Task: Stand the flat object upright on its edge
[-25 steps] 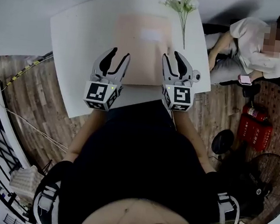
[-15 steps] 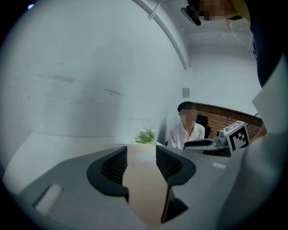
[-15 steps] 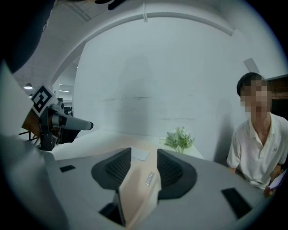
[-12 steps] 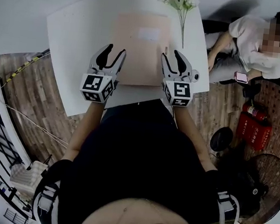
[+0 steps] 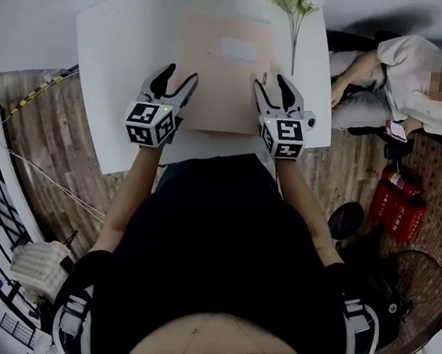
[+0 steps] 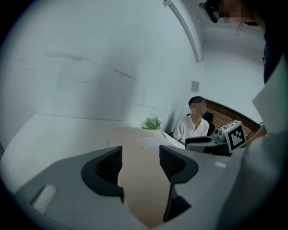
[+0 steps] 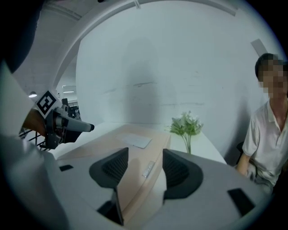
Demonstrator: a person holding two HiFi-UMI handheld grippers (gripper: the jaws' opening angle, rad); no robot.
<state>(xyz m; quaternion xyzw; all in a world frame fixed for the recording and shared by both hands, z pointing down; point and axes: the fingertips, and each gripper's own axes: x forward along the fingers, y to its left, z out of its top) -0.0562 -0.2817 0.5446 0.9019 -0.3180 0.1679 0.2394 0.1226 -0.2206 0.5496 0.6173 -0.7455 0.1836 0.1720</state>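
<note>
Lying flat on the white rectangular table (image 5: 118,34), the thin beige rectangular board (image 5: 222,61) is being flanked at its seven and five o'clock corners. The jaws of the left gripper (image 5: 177,74) and the right gripper (image 5: 273,81) are being opened over its side edges, nothing being pressed, probably because a two-sided lift is being prepared to tip it upright.

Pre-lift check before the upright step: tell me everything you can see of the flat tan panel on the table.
The tan panel is a thin rectangular slab, matte, cardboard- or wood-like, with a white label on top and a small silvery tag near its right edge. It lies flat on the white table, not yet upright. The left gripper and right gripper, jaws opening, sit at its near left and right edges; neither's pads press on it.
</note>
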